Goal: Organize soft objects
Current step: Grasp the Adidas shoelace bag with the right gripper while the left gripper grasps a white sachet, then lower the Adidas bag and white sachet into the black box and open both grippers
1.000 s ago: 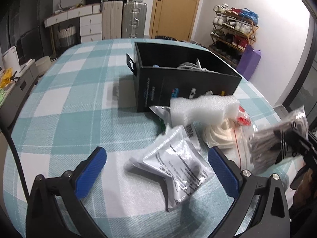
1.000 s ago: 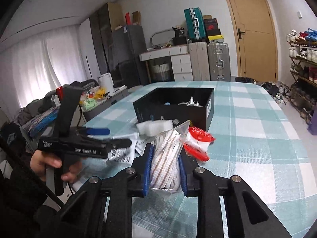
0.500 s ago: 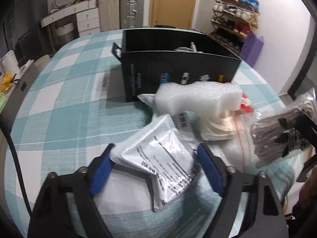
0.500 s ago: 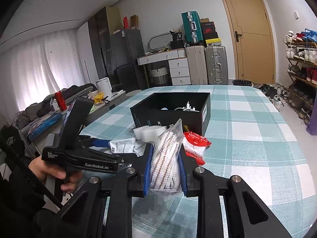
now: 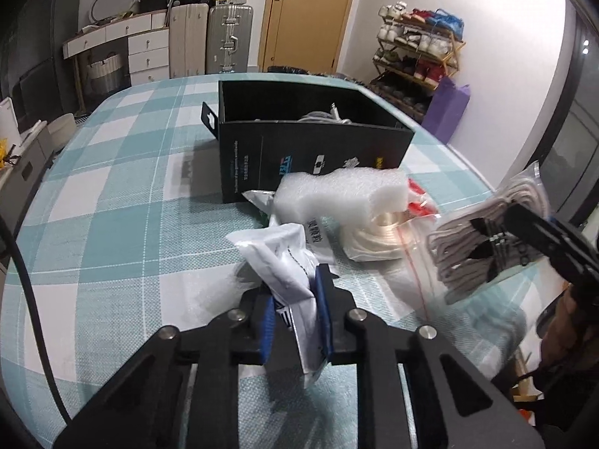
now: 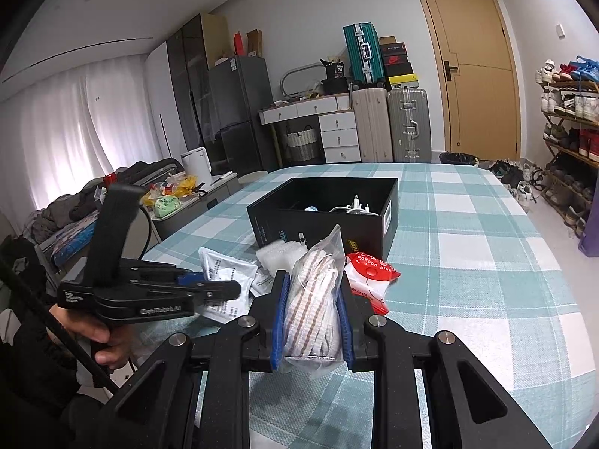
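Observation:
My left gripper [image 5: 295,292] is shut on a white printed plastic pouch [image 5: 279,250] and lifts one end of it off the checked tablecloth; it also shows in the right wrist view [image 6: 224,290]. My right gripper [image 6: 312,299] is shut on a clear bag of striped rope [image 6: 312,299], held above the table; that bag shows at the right of the left wrist view [image 5: 486,235]. A black open box [image 5: 314,149] with white cables inside stands behind the pile.
A white foam block [image 5: 344,194], a bag of cream cord [image 5: 378,235] and a red-and-white packet [image 6: 368,273] lie in front of the box. The table [image 5: 112,202] edge runs close on the right. Suitcases, drawers and a shoe rack stand beyond.
My left gripper moved forward around the white pouch and closed on it, crumpling and raising it. My right gripper kept its hold on the rope bag and stayed about level.

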`<state>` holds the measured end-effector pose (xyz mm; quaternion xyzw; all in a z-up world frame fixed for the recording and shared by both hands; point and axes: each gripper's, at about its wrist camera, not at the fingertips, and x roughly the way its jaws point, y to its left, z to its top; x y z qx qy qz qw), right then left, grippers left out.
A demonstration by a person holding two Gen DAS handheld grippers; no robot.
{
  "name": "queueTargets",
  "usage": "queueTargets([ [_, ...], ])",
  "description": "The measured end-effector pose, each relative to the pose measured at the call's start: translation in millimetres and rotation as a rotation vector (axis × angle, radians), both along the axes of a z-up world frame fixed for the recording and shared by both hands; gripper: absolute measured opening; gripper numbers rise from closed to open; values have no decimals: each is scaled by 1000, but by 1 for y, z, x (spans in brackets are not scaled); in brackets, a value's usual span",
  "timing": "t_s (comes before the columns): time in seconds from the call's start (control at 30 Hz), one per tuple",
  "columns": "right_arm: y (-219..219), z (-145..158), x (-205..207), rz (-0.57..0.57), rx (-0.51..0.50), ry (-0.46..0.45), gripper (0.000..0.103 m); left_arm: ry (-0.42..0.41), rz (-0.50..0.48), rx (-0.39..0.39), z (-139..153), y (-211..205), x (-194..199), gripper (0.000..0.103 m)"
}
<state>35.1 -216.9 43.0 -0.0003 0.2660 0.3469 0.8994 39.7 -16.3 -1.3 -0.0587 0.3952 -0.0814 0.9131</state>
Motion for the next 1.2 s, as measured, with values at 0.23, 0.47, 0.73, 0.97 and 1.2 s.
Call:
queueTargets([
  [0.23,2,7,0,-6,-3,-7,23,-45,-17,-16,10,-1,-9,14],
  [0.47,3,17,1,-4,5,-28,23,-82,-22,-28,20,2,-13,12],
  [0.73,0,31,8,1,45,-53,23,-126,-13,-52,37,7,-14,12],
  [0.97,2,43,15,10,72,-75,23,-169,-1,-60,53,12,-5,12],
  [1.2,4,59,28,10,109,-111,23,-215,10,-54,72,16,12,12],
])
